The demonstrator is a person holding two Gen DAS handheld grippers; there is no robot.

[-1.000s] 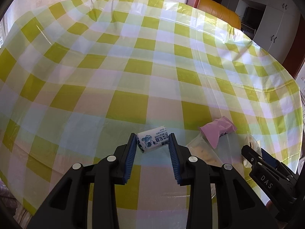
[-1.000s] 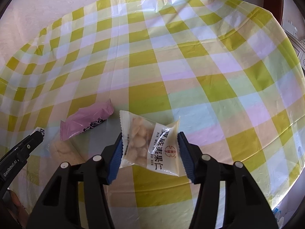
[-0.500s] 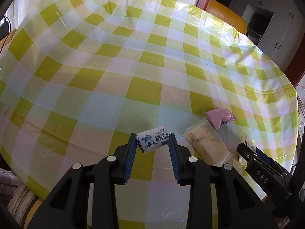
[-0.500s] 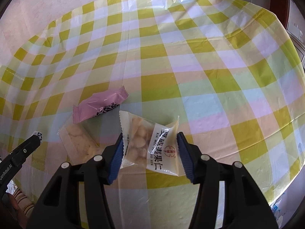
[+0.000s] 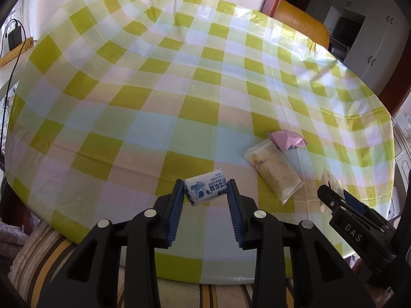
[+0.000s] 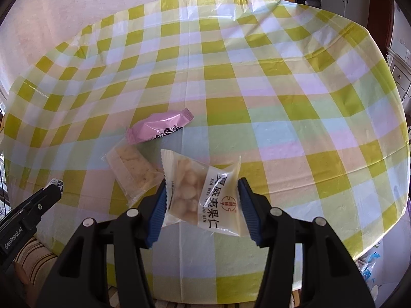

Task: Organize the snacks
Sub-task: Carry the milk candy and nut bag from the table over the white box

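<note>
- While both grippers hold a packet each, the views have drawn back from the table over the last second: more of the checked tablecloth [image 5: 159, 118] shows now, its near edge and a striped cushion [image 5: 38, 254] below it have come into sight.
- Left gripper [image 5: 205, 192]: jaws narrow, pressed on the two ends of a small white-and-blue milk candy packet [image 5: 206, 190], carried clear of the cloth near the table's front edge. Grip unchanged across the second.
- Right gripper [image 6: 201, 195]: jaws at a middling width, closed on the sides of a clear nut-kernel packet [image 6: 203, 192] with red printing, likewise lifted. Grip unchanged.
- Pink wrapped snack [image 6: 159, 127]: lying on the cloth, in the same spot relative to its neighbour as before.
- Clear bar-shaped snack packet [image 6: 131, 172]: lying on the cloth, one end touching or just beside the pink one; more of it is visible now than a second ago, when the right gripper's packet hid most of it.
- Reading: two snacks are picked and being carried back and slightly up; two remain on the table. No box, tray or other destination is in view, so where the held packets are bound cannot be told.
</note>
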